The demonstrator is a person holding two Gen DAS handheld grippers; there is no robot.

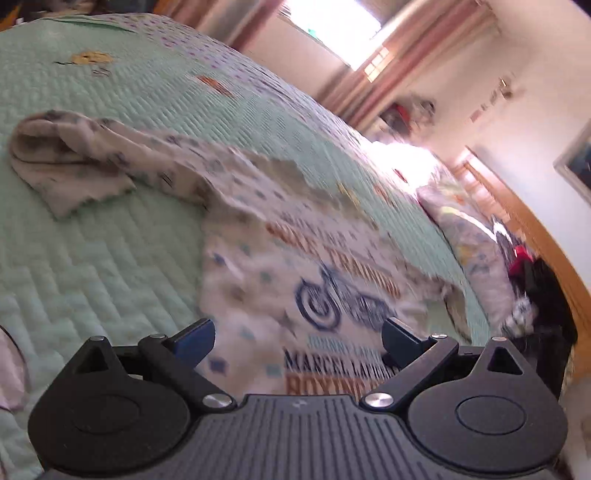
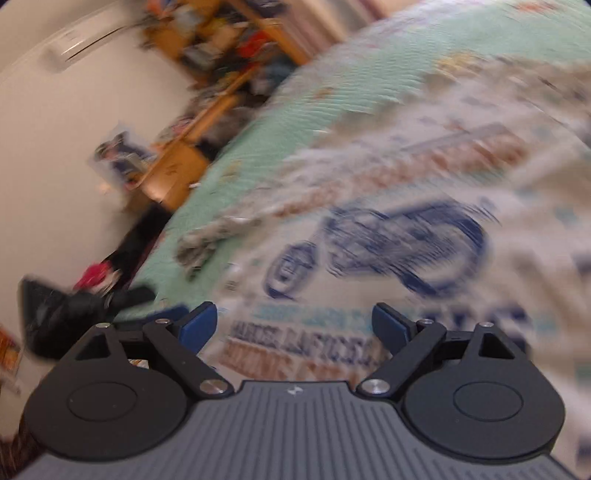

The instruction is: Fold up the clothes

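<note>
- A big bed with a soft green quilt [image 1: 110,240] is filling most of the room in front of me, and it is reaching from near to far.
- A white shirt [image 1: 280,266] with little coloured squares is lying on the quilt, near the right side of the bed. Its front is facing up.
- One long sleeve [image 1: 74,155] of the shirt is stretching out to the left and far side, and its end is lying bunched up on the quilt.
- A blue motorbike picture [image 1: 332,299] is showing on the shirt, with orange and dark blue words above and below it. The right wrist view is very blurry, but the motorbike picture [image 2: 376,243] is showing there too.
- A patterned pillow [image 1: 469,236] is lying at the far right, beside a wooden bed frame [image 1: 535,221].
- A bright window [image 1: 332,26] with pink curtains is shining at the far end.
- The left gripper [image 1: 299,338] is hanging just above the near edge of the shirt. Its blue fingers are standing wide apart and are holding nothing.
- The right gripper [image 2: 293,325] is hanging over the printed shirt too. Its fingers are also standing wide apart with nothing pinched between them.
</note>
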